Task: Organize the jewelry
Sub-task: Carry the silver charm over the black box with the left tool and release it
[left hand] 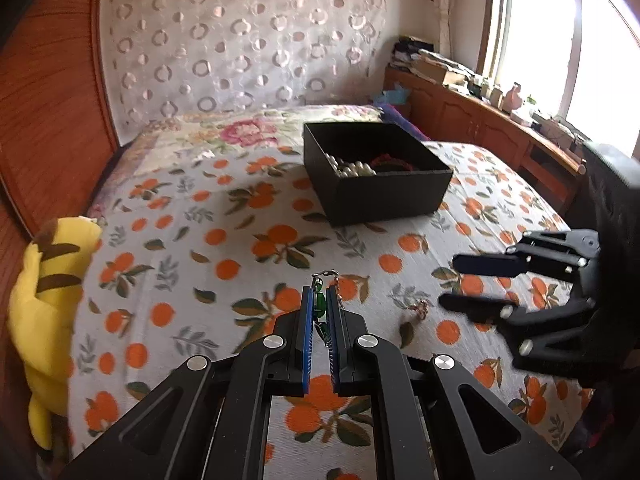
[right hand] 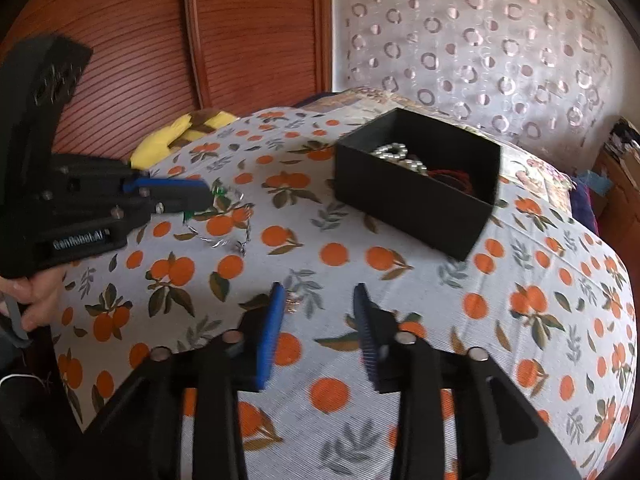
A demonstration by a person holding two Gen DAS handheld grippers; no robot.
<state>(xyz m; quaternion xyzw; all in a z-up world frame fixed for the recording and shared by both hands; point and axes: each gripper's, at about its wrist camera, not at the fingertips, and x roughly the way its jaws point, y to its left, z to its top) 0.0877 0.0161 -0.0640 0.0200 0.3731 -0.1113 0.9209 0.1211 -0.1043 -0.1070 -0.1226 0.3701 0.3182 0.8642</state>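
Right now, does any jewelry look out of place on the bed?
Yes. A small trinket lies loose on the bedspread, outside the black box where pearls already sit. The left hand-held gripper pinches a green-beaded chain, also not yet boxed.

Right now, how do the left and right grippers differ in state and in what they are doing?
The left gripper is shut on the green bead necklace, whose silver chain trails down to the bedspread; the right gripper is open and holds nothing. The left is lifted over the bedspread with its load, while the right hovers low beside a small trinket lying on the fabric. Both have blue pads and point roughly toward the black box.
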